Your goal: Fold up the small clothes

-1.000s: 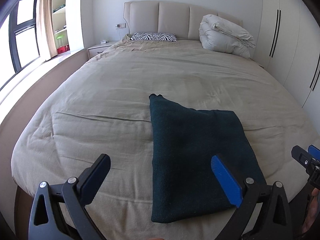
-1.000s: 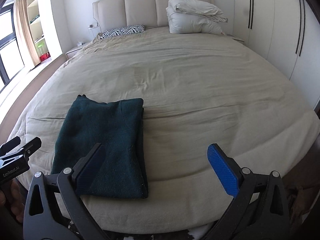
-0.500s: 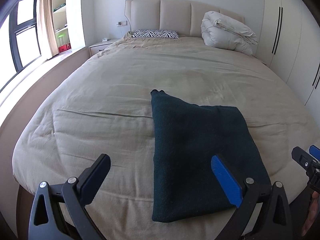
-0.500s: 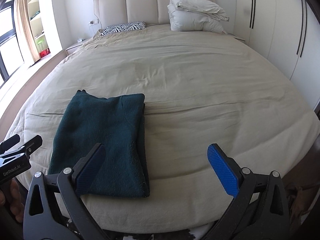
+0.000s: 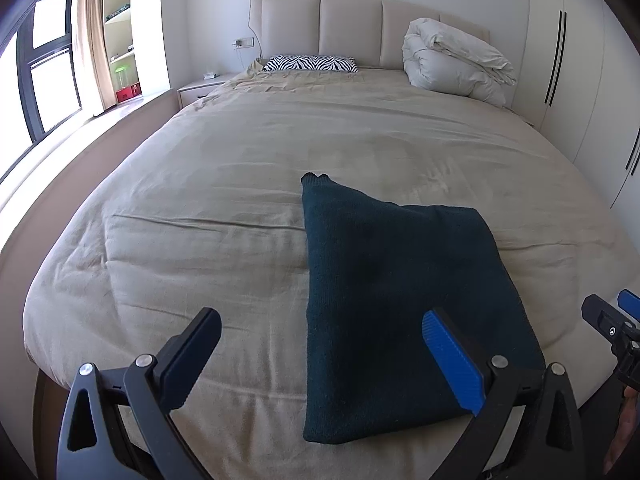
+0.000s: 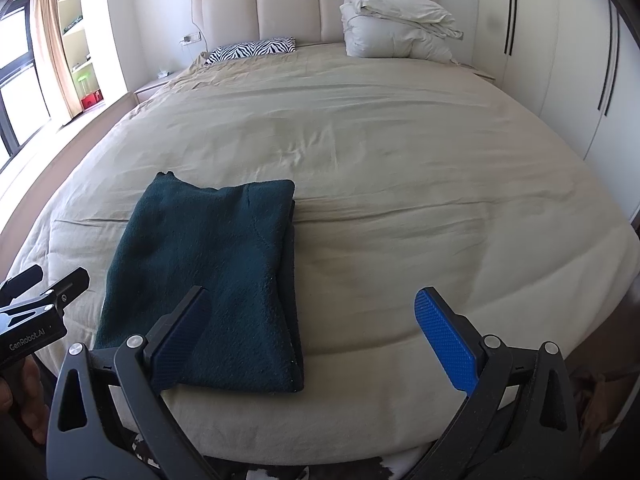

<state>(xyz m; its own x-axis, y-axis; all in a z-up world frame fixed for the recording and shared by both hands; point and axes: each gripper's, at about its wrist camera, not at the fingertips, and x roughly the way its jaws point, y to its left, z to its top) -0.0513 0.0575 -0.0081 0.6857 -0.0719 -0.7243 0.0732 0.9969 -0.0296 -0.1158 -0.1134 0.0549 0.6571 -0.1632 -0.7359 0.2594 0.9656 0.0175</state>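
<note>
A dark green knit garment (image 5: 400, 292) lies folded into a long rectangle on the beige bed (image 5: 240, 160), near its foot edge. It also shows in the right wrist view (image 6: 216, 280). My left gripper (image 5: 320, 360) is open and empty, above the garment's near left part. My right gripper (image 6: 316, 340) is open and empty, over the garment's near right edge. The right gripper's tip (image 5: 612, 324) shows at the right edge of the left wrist view. The left gripper (image 6: 36, 312) shows at the left edge of the right wrist view.
A zebra-print pillow (image 5: 312, 63) and a rolled white duvet (image 5: 452, 60) lie at the padded headboard. A nightstand (image 5: 200, 88) and window (image 5: 44, 68) are at the left. White wardrobes (image 6: 560, 60) stand along the right.
Both grippers have risen and drawn back a little from the garment. The garment has not moved. Both grippers stay open.
</note>
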